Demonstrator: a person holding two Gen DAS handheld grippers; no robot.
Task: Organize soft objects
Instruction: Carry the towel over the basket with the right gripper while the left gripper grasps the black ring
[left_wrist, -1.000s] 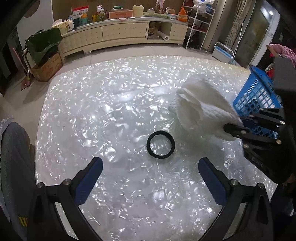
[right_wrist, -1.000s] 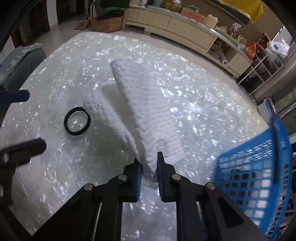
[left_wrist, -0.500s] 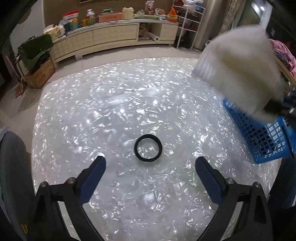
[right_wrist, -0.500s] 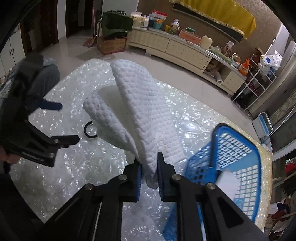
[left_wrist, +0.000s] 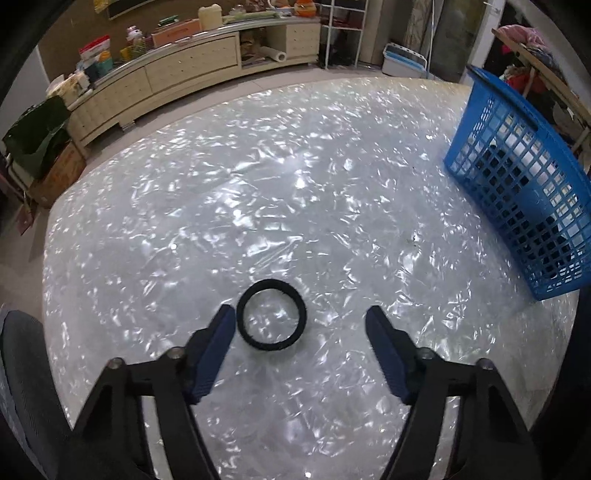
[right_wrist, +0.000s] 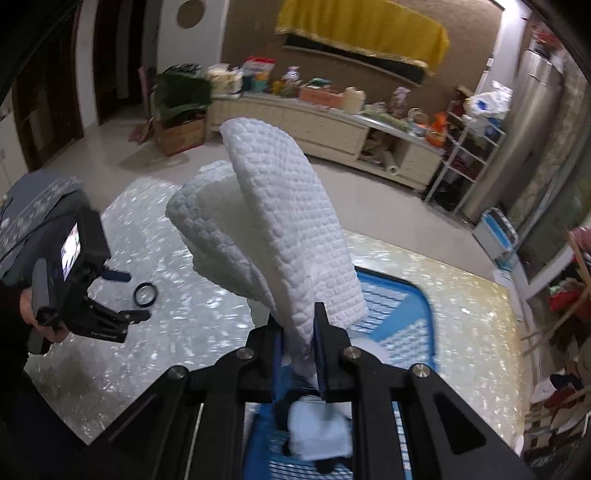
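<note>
Over the blue basket (right_wrist: 406, 306) at the tabletop's (left_wrist: 295, 192) right edge, the right gripper (right_wrist: 299, 343), clamped on the white towel (right_wrist: 280, 229), has lifted it for dropping, while the left gripper (left_wrist: 300, 343) is closing around the black hair tie (left_wrist: 271, 314), pads not yet touching, 1 item left.

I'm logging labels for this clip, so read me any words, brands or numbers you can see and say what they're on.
No text is readable.
Left hand-held gripper: small white print on its black frame, too blurred to read.
Boxes and packets on the long cabinet: printing too small to read.
Blue basket, white cloth: no lettering visible.
</note>
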